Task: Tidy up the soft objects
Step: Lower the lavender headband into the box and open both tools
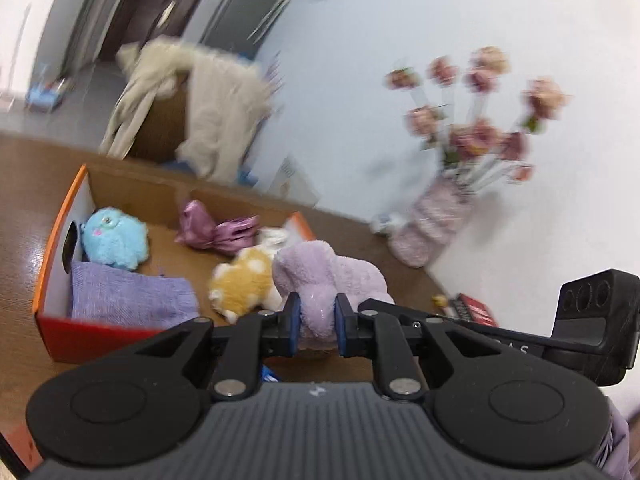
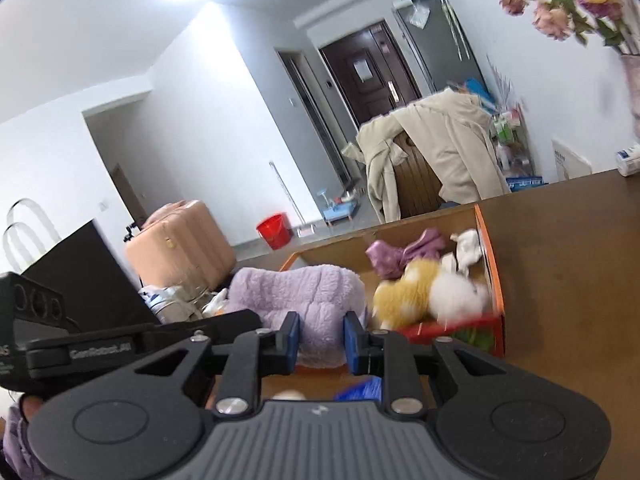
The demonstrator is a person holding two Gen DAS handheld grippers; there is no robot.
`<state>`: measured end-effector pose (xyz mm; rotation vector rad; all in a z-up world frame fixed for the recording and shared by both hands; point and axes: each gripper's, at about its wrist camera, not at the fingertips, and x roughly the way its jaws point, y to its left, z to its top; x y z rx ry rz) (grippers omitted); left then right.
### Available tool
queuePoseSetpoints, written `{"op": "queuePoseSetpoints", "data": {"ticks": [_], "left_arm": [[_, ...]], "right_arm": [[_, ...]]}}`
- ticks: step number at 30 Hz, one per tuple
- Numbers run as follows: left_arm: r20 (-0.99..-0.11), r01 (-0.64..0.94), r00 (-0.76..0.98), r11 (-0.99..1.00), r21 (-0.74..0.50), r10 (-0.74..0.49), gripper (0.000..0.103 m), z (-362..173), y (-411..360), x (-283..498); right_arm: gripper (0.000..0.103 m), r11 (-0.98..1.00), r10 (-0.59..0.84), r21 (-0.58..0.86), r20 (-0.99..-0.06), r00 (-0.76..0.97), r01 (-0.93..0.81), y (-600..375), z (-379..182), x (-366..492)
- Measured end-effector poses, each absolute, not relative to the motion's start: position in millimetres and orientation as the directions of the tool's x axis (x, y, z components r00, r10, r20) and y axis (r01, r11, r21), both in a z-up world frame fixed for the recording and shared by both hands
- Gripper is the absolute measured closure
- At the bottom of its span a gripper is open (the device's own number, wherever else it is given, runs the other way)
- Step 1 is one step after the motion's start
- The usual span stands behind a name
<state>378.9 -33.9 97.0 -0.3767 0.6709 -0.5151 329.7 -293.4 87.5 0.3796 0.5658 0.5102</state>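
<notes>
Both grippers hold one fluffy lilac towel between them. My left gripper [image 1: 316, 326] is shut on the lilac towel [image 1: 320, 268], lifted just right of an orange cardboard box [image 1: 52, 248]. My right gripper [image 2: 320, 336] is shut on the same towel [image 2: 296, 288], in front of the box [image 2: 494, 264]. Inside the box lie a blue plush ball [image 1: 114, 238], a folded purple cloth [image 1: 128, 296], a shiny pink bow [image 1: 216, 230], a yellow-and-white plush [image 1: 244, 280] and a white rag [image 2: 468, 246].
The box sits on a brown wooden table [image 2: 568, 280]. A pink vase of flowers [image 1: 432, 220] stands by the white wall at the right. A red-and-black packet [image 1: 476, 310] lies near it. A chair draped with a beige coat [image 2: 440, 152] stands behind the table.
</notes>
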Motion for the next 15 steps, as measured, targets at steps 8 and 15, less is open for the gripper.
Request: {"op": "queuePoseSetpoints", "data": {"ticks": [8, 15], "left_arm": [[-0.75, 0.166, 0.482, 0.888, -0.429, -0.452, 0.084, 23.2, -45.7, 478.6], [-0.761, 0.214, 0.469, 0.893, -0.395, -0.449, 0.069, 13.1, -52.4, 478.9]], "right_arm": [[0.08, 0.847, 0.523, 0.49, -0.696, 0.491, -0.207, -282.2, 38.0, 484.5], [0.075, 0.911, 0.412, 0.346, -0.794, 0.447, -0.224, -256.0, 8.1, 499.8]]}}
